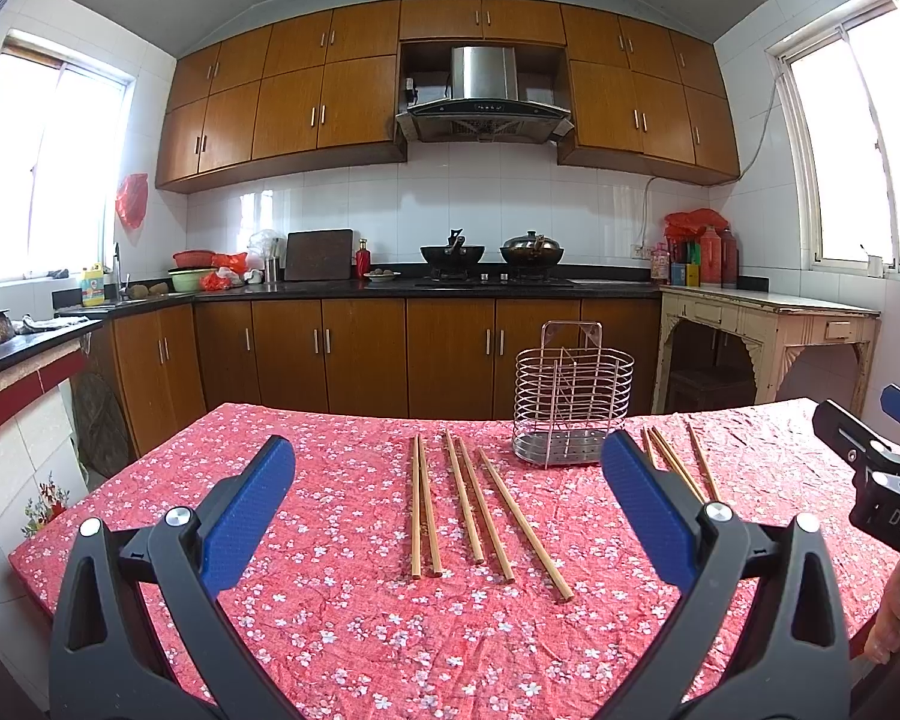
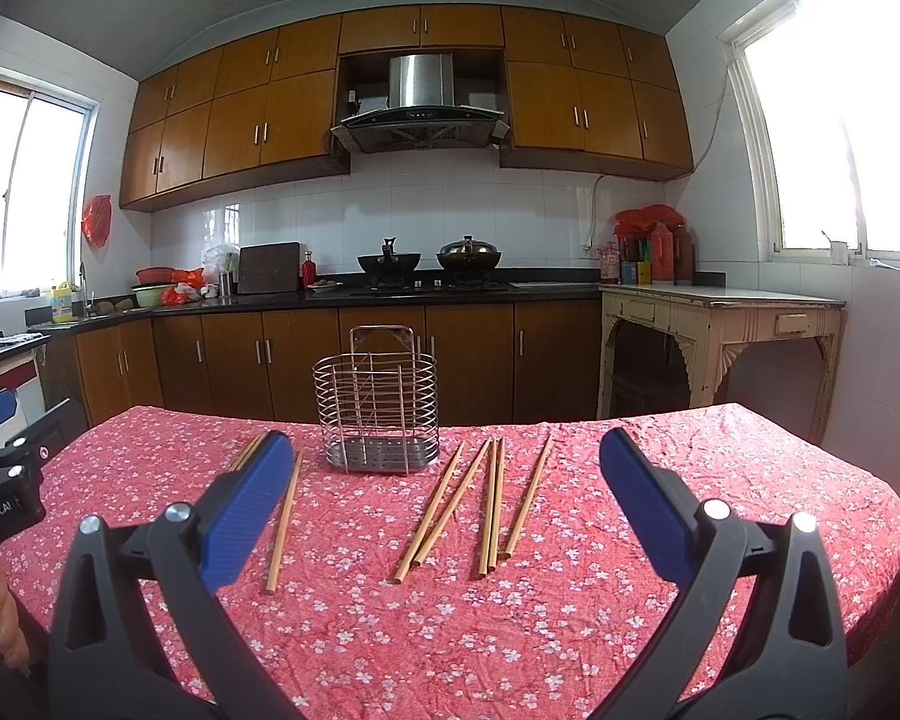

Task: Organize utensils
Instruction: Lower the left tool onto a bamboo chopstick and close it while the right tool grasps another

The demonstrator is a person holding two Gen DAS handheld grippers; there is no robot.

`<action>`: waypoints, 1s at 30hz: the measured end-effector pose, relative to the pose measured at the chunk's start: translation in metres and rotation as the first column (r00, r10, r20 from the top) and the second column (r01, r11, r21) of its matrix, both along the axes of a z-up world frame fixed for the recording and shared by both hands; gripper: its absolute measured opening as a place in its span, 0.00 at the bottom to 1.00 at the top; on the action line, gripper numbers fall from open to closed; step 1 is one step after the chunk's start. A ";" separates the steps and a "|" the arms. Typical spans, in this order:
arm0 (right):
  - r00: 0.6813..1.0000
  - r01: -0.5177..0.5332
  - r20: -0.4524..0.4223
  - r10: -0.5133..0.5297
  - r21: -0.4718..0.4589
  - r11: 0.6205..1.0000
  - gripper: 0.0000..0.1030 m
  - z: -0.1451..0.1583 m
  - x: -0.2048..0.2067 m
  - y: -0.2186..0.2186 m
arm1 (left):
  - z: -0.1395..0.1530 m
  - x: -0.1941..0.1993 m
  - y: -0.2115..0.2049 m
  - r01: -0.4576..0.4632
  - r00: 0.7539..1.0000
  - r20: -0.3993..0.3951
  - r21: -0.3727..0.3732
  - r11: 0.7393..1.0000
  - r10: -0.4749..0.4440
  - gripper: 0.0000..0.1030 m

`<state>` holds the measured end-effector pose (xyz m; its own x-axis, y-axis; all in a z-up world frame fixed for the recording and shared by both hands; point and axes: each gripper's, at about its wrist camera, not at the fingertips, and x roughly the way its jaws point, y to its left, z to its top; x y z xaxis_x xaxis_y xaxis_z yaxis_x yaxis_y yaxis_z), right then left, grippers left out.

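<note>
Several wooden chopsticks (image 1: 474, 504) lie loose on the red floral tablecloth, with more (image 1: 678, 462) to the right of a wire utensil caddy (image 1: 573, 399) that stands empty and upright at the far side. My left gripper (image 1: 450, 480) is open and empty, held above the near table, short of the chopsticks. In the right wrist view the caddy (image 2: 377, 399) stands ahead, with chopsticks (image 2: 474, 510) to its right and others (image 2: 282, 516) to its left. My right gripper (image 2: 438, 480) is open and empty above them. Each gripper shows at the other view's edge.
The tablecloth (image 1: 342, 588) covers a table whose far edge runs just behind the caddy. Beyond are a kitchen counter with woks (image 1: 453, 255), brown cabinets, and a cream side table (image 1: 768, 324) at the right wall.
</note>
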<state>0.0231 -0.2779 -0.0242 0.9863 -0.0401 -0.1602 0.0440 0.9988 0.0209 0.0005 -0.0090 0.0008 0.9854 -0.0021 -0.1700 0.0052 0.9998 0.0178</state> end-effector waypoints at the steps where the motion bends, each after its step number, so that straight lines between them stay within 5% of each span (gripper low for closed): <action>1: 1.000 0.001 -0.001 -0.001 0.001 1.000 0.96 0.001 0.000 0.001 | -0.001 0.001 -0.001 -0.001 1.000 -0.002 0.001 1.000 0.001 0.98; 6: 0.999 0.013 -0.048 -0.011 0.026 1.000 0.96 -0.010 0.019 -0.011 | -0.008 0.012 -0.002 -0.020 0.999 -0.043 -0.004 1.000 0.019 0.98; 11: 0.977 0.104 -0.192 -0.091 0.056 0.993 0.92 -0.029 0.056 -0.038 | -0.023 0.043 0.017 -0.039 0.984 -0.175 -0.037 0.999 0.032 0.98; 16: 0.906 0.181 -0.407 -0.117 0.121 0.976 0.62 -0.055 0.108 -0.072 | -0.042 0.085 0.042 -0.078 0.943 -0.330 -0.062 0.995 0.054 0.98; 20: 0.848 0.177 -0.528 -0.057 0.181 0.967 0.41 -0.075 0.149 -0.091 | -0.057 0.115 0.054 -0.073 0.906 -0.421 -0.049 0.996 0.046 0.83; 30: 0.746 0.171 -0.664 -0.043 0.129 0.977 0.33 -0.118 0.229 -0.077 | -0.080 0.156 0.053 -0.010 0.827 -0.562 -0.076 0.997 -0.034 0.64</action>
<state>0.2525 -0.3553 -0.1421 0.6261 -0.0483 -0.7782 0.2172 0.9694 0.1146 0.1570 0.0443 -0.0796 0.7190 -0.0477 -0.6934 0.0039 0.9979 -0.0646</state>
